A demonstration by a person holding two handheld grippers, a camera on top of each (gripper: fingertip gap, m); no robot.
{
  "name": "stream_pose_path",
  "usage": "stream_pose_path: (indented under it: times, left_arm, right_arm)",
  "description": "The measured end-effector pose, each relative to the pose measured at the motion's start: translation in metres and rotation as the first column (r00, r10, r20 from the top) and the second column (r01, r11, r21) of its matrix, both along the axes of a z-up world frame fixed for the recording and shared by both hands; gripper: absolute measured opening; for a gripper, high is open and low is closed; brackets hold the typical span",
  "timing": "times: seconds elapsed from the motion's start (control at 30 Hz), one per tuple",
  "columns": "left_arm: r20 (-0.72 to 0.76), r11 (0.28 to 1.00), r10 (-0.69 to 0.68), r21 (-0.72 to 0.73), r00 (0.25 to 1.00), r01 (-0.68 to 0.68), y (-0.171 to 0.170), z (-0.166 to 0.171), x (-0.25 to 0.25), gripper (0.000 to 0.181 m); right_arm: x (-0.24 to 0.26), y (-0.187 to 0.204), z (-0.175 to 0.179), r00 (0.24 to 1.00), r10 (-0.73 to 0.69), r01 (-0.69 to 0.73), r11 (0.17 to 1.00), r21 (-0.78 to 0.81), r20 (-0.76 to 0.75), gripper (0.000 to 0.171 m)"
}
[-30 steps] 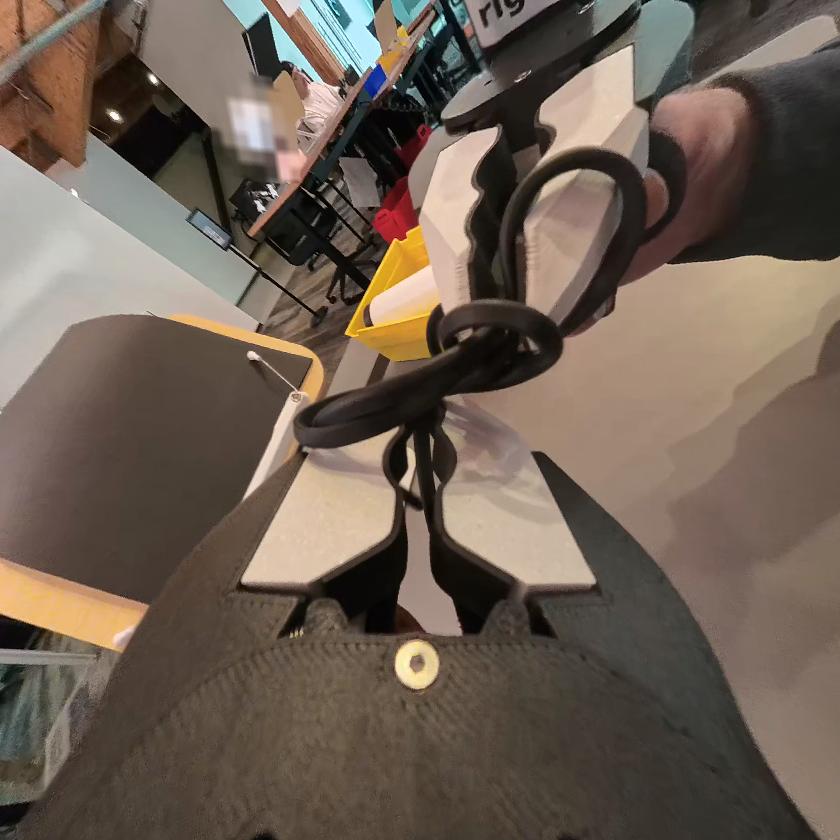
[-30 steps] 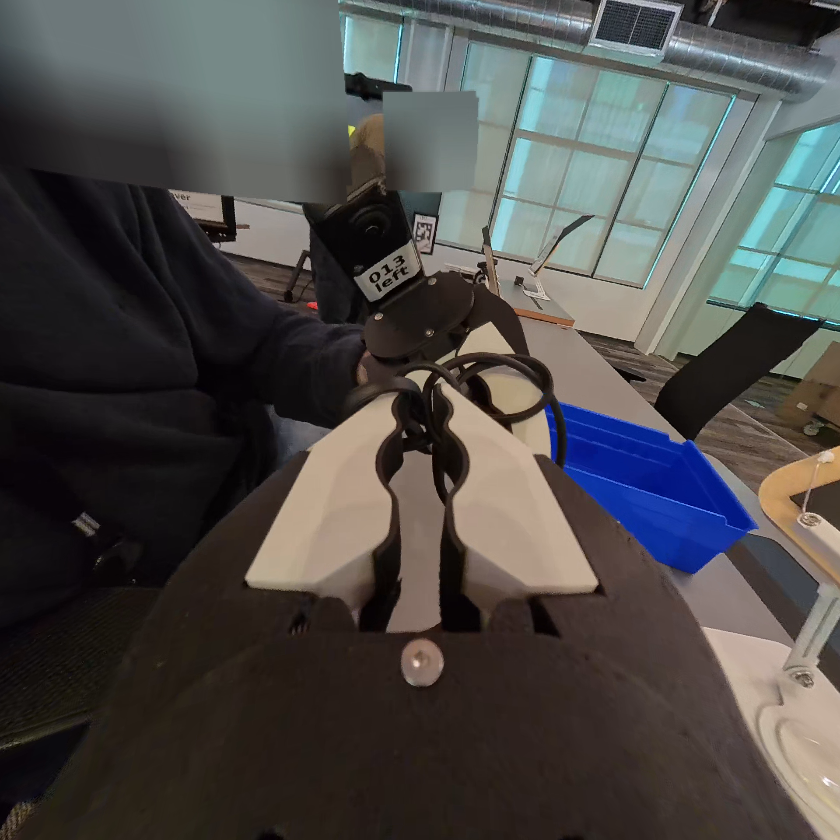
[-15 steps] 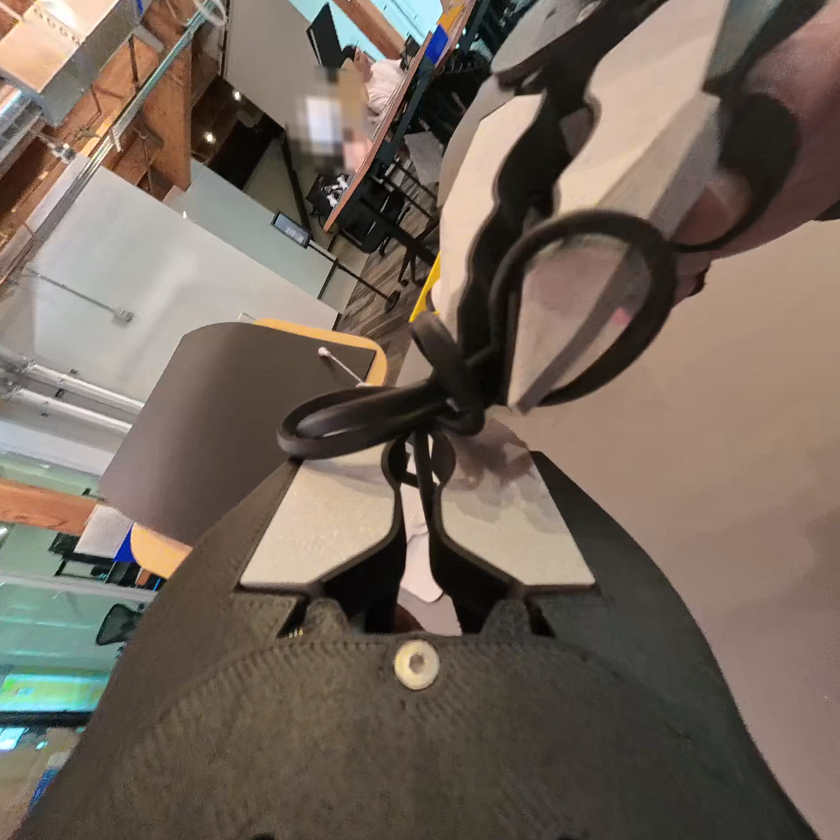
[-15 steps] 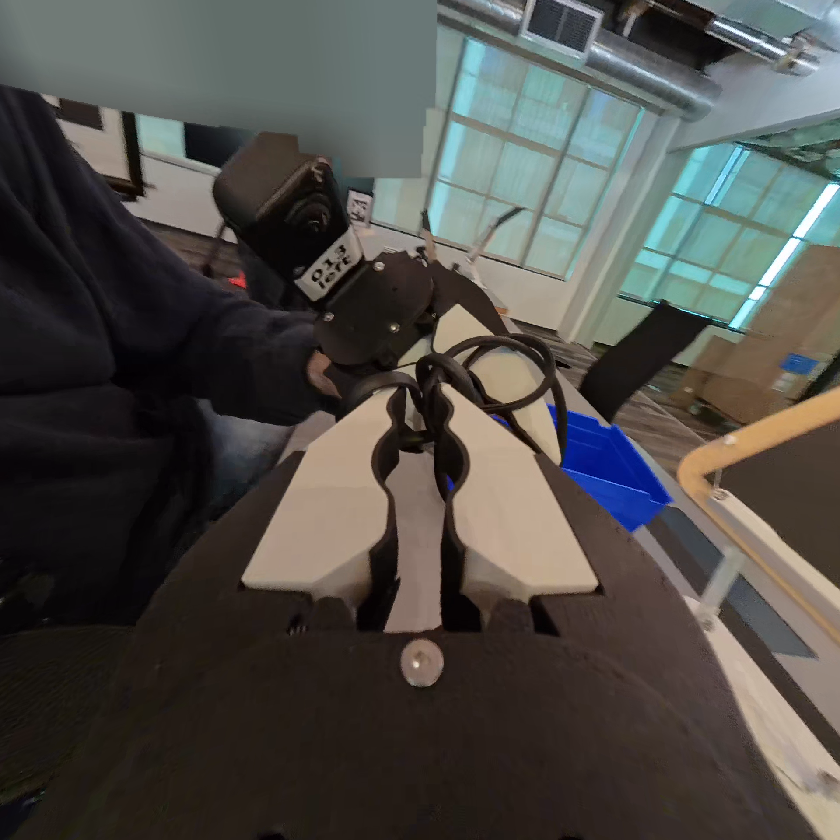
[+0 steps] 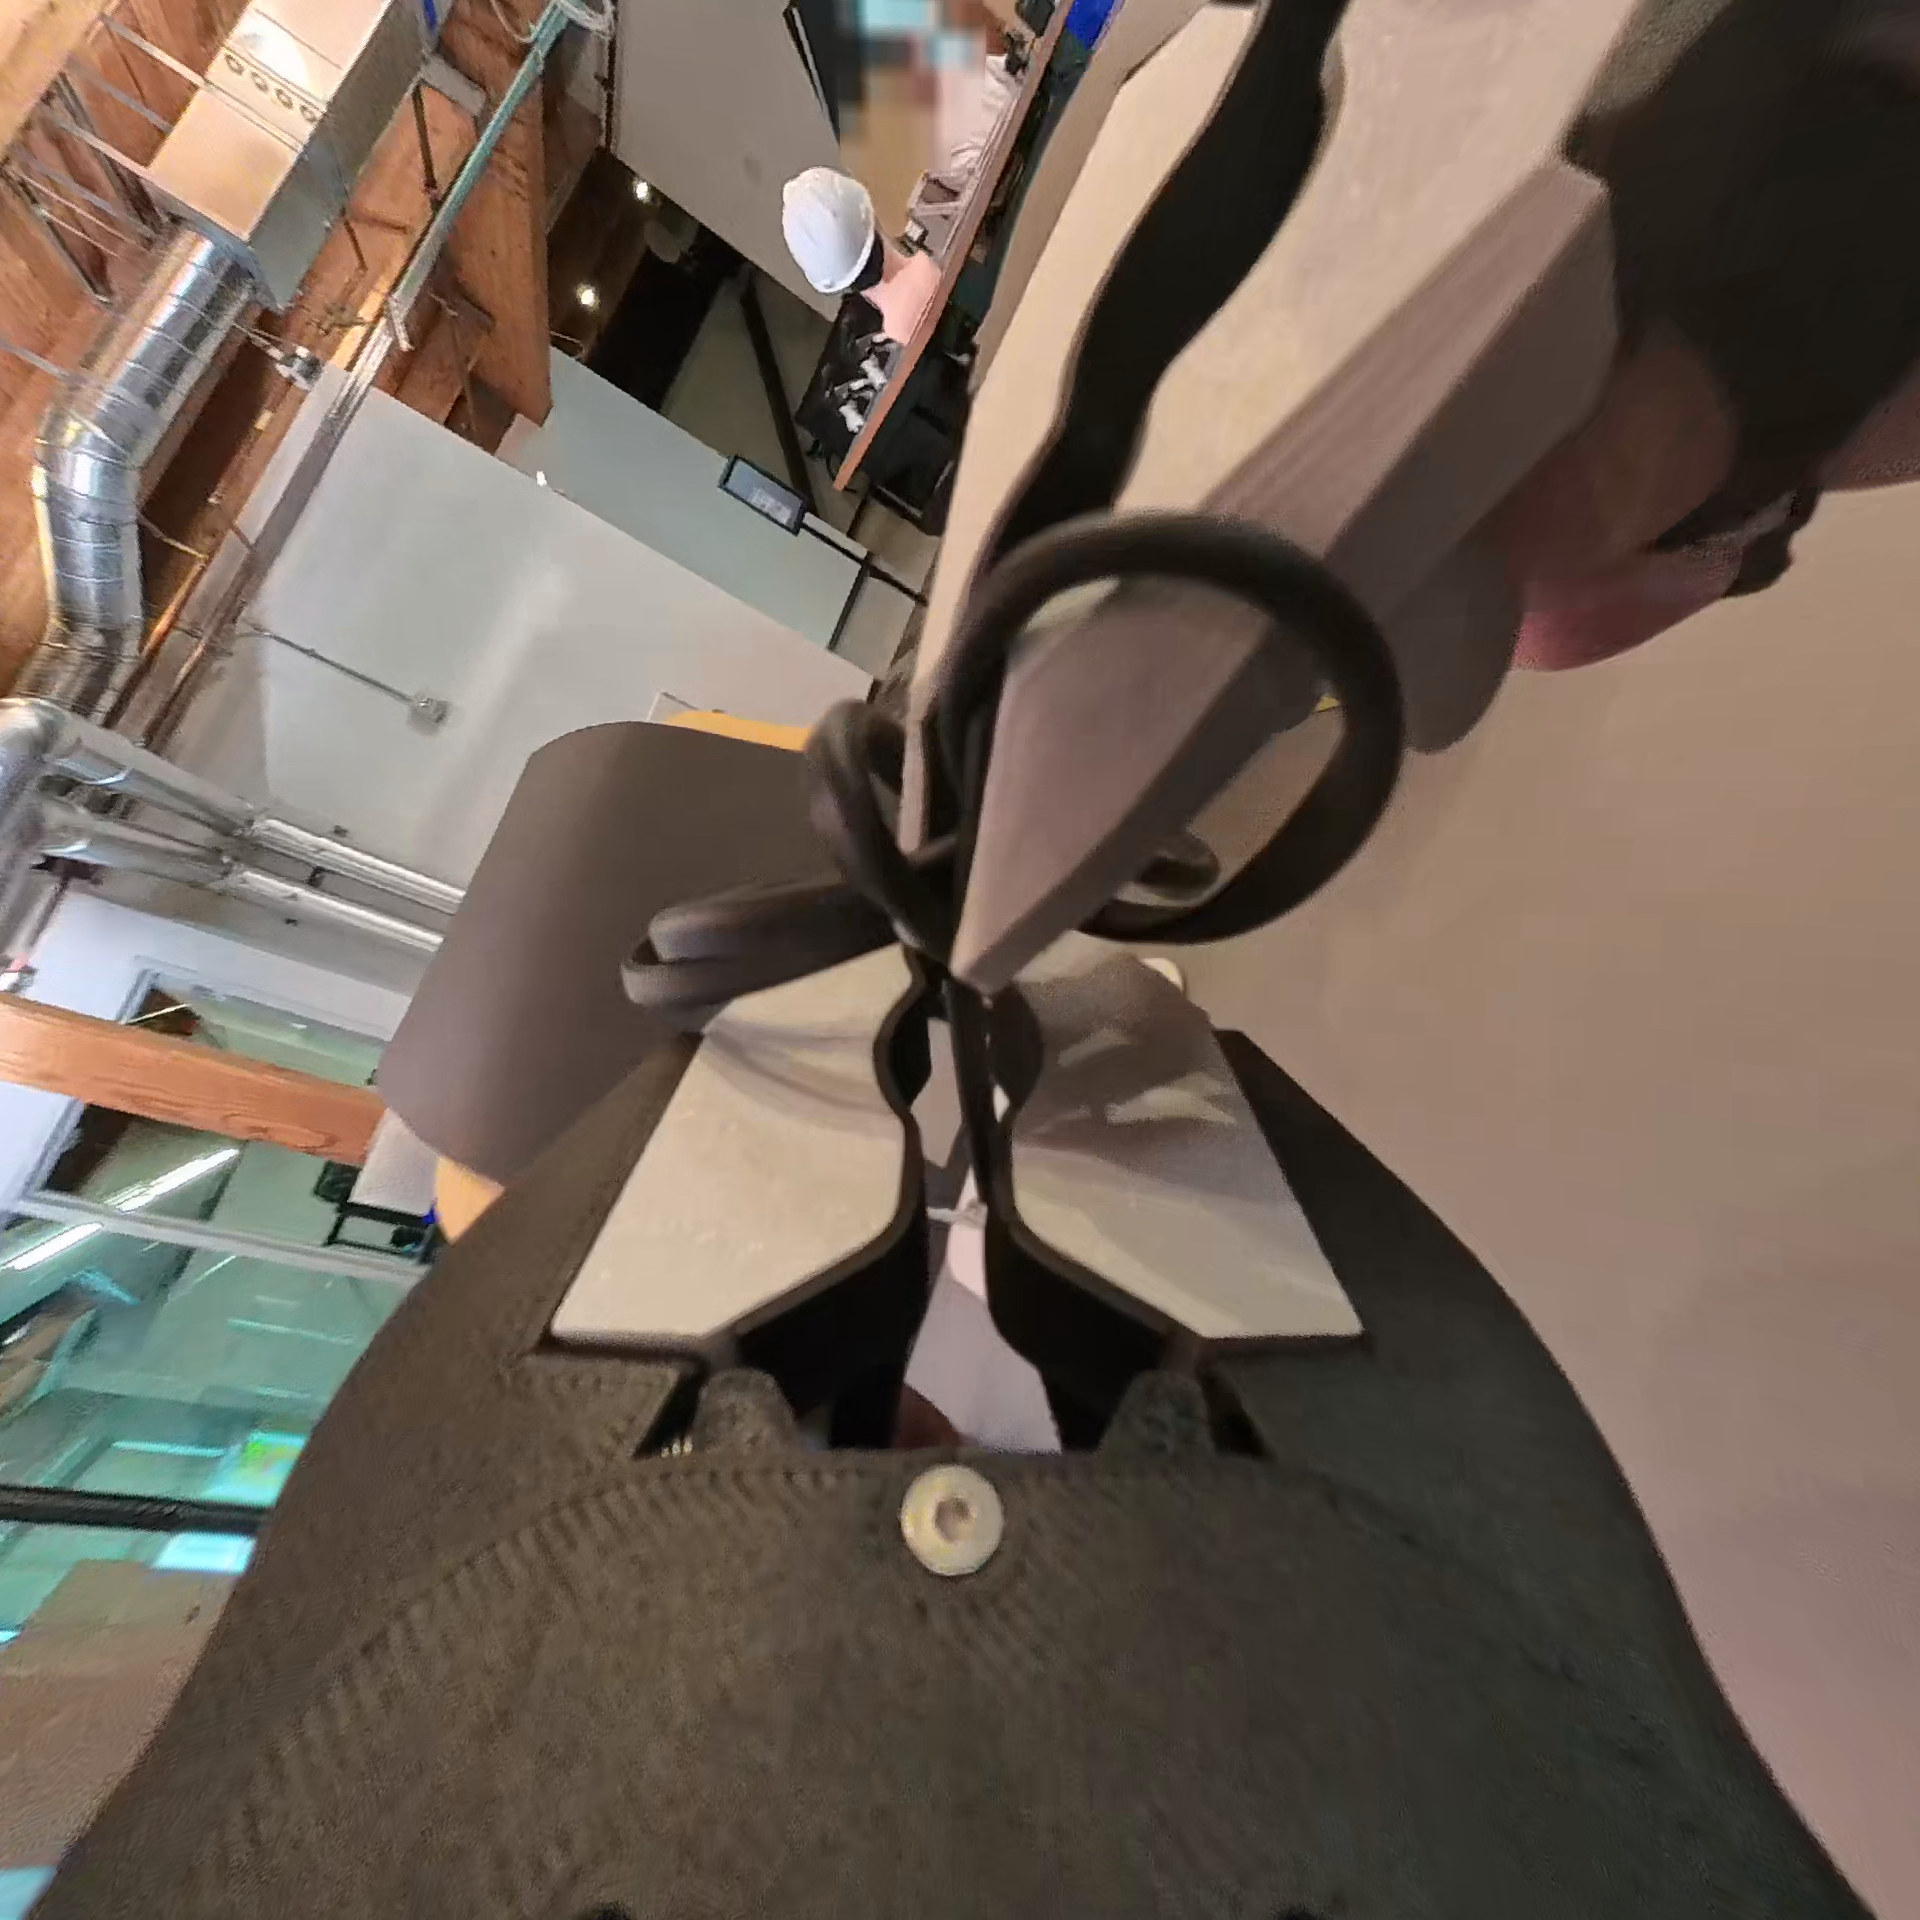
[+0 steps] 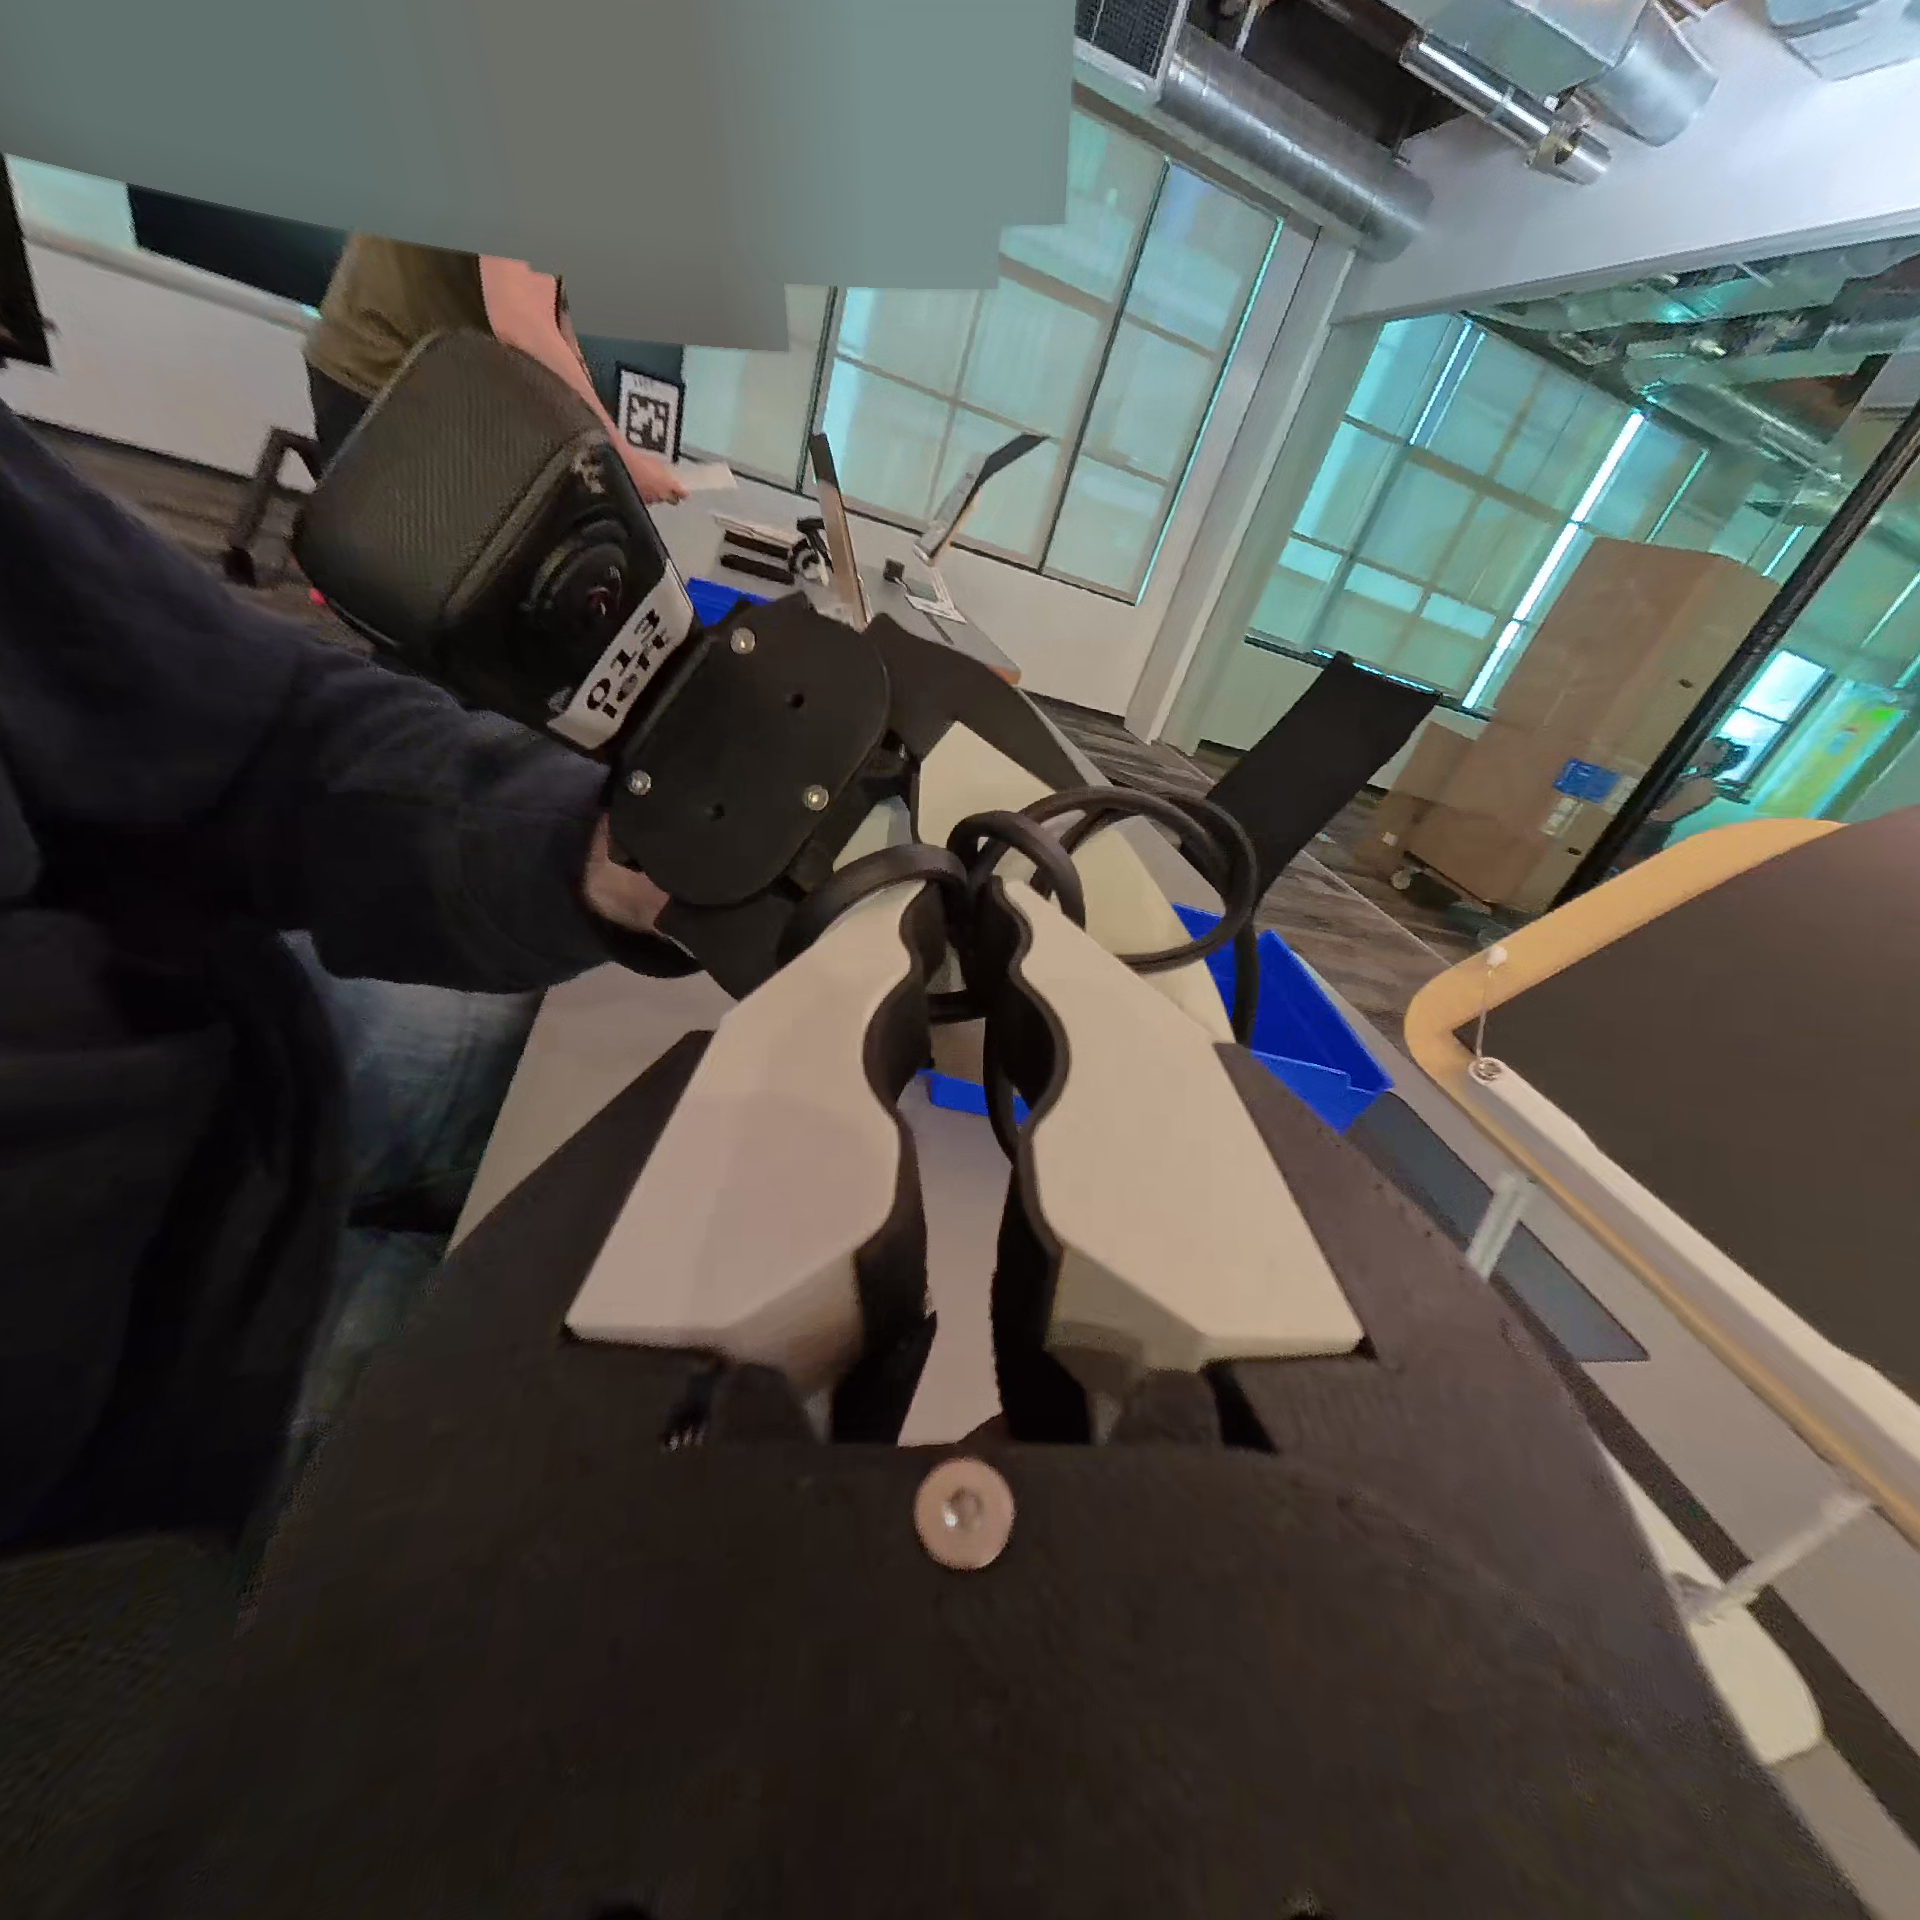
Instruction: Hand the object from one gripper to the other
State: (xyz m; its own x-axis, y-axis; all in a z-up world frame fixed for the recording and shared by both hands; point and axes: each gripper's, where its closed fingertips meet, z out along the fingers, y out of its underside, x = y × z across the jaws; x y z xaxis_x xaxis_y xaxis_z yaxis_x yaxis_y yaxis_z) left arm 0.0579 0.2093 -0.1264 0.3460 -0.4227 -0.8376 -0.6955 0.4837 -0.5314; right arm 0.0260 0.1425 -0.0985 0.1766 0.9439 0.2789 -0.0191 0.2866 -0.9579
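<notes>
Left wrist view only: brick and wood ceiling with silver ducting point(image 5: 83, 520), a white hard hat point(image 5: 831, 229) far off, dark board with tan rim point(image 5: 582, 935), all tilted hard sideways. Right wrist view only: big windows point(image 6: 1039, 416), blue bin point(image 6: 1299, 1029) on the table just behind the tips, the person's dark sleeve point(image 6: 260, 779) and hand gripping the left tool's body. Left gripper point(image 5: 951, 1023) fingers close together, narrow, a strand of the black cable bundle point(image 5: 1039, 748) pinched between them. Right gripper point(image 6: 971, 935) also narrow, clamped on the same cable bundle point(image 6: 1101, 842), strand running down its gap. Grippers meet tip to tip, nearly touching, held above the table. Cable is thin matte rubbery loops knotted together; fingers pale smooth plastic with wavy black inner pads point(image 6: 894, 997); bodies coarse black printed texture.
</notes>
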Motion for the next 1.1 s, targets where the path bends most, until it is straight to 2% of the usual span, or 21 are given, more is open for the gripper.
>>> stream_pose_path:
  times: [0.13,0.33,0.43,0.6,0.67,0.73,0.9,1.0,1.1]
  left_arm:
    - [0.063,0.997,-0.038,-0.064,0.997,0.042,-0.002,-0.011,0.000,0.010]
    - [0.185,0.979,-0.009,-0.197,0.983,0.046,-0.003,-0.023,-0.018,0.030]
    - [0.111,0.995,0.049,-0.089,0.993,-0.039,-0.002,-0.020,-0.027,0.052]
    - [-0.002,0.999,-0.016,0.041,1.000,0.016,-0.009,-0.008,-0.012,0.067]
    - [-0.031,0.998,-0.045,0.048,0.999,0.047,-0.010,-0.008,-0.008,0.060]
    - [-0.073,0.995,-0.067,0.065,0.995,0.072,-0.012,-0.010,-0.006,0.040]
    - [-0.126,0.993,-0.109,0.033,0.986,0.114,-0.017,-0.020,-0.004,0.010]
    - [-0.051,0.996,-0.082,-0.023,0.995,0.081,-0.011,-0.022,-0.007,0.004]
    - [0.103,0.985,-0.076,-0.149,0.992,0.091,-0.004,-0.023,-0.012,0.003]
  right_arm:
    - [0.014,0.011,0.005,0.991,0.051,-0.068,0.988,-0.138,-0.120,0.003]
    - [0.032,0.034,-0.014,0.969,0.107,-0.174,0.934,-0.311,-0.220,0.003]
    - [0.030,0.033,-0.020,0.965,0.148,-0.215,0.917,-0.335,-0.214,0.003]
    - [0.017,0.015,-0.026,0.954,0.261,-0.295,0.896,-0.331,-0.145,0.003]
    - [0.014,0.009,-0.027,0.948,0.297,-0.318,0.887,-0.335,-0.115,0.003]
    - [0.013,0.007,-0.026,0.942,0.318,-0.334,0.878,-0.343,-0.104,0.003]
    - [0.013,0.004,-0.028,0.926,0.369,-0.371,0.843,-0.391,-0.081,0.003]
    - [0.010,0.014,-0.026,0.953,0.301,-0.290,0.875,-0.387,-0.034,0.005]
    - [0.007,0.022,-0.024,0.975,0.219,-0.190,0.916,-0.354,0.045,0.020]
